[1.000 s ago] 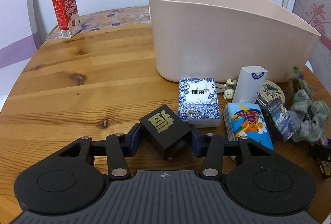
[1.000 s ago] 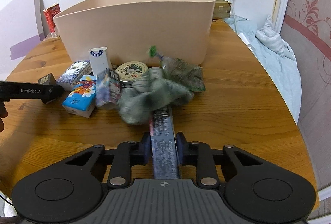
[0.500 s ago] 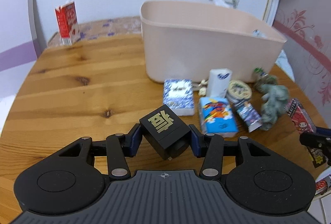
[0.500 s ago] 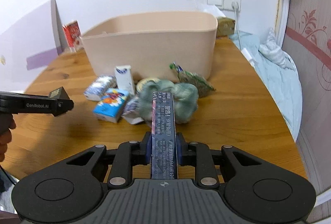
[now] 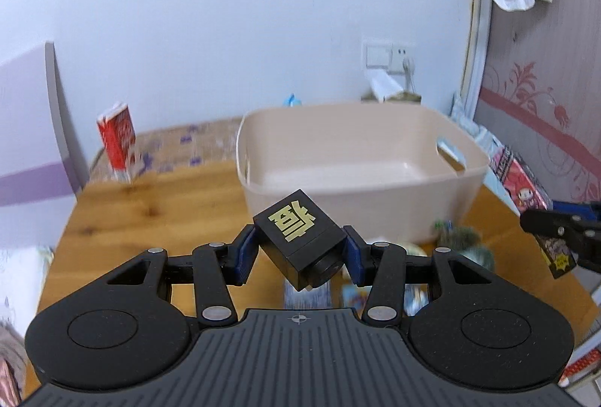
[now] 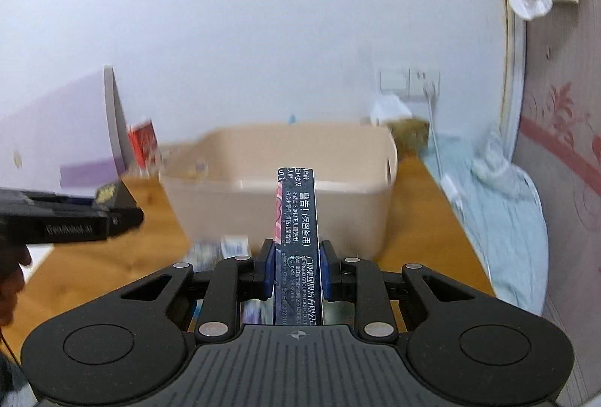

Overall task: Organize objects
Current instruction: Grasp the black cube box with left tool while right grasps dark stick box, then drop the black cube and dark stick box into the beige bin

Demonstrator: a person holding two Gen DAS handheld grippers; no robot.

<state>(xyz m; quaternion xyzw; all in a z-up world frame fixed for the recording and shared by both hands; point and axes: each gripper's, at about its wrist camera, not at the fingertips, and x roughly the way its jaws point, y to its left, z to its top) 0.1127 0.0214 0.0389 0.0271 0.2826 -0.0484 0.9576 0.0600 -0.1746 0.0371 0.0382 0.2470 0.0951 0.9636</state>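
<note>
both tongs have risen, left tongs (image 5: 298, 251) clamping black cube (image 5: 298, 238), right tongs (image 6: 296, 266) clamping slim box (image 6: 297, 238).

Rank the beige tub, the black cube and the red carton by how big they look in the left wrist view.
1. Beige tub, largest by far.
2. Black cube, shut in the left gripper; its nearness to the camera inflates it.
3. Red carton, smallest, though it stands far back, so real size is unsure.

Soft even indoor light, no harsh shadows, strong fisheye bending at the edges, right view smeared with motion blur, desk (image 6: 424, 219) clutter unsharp
</note>
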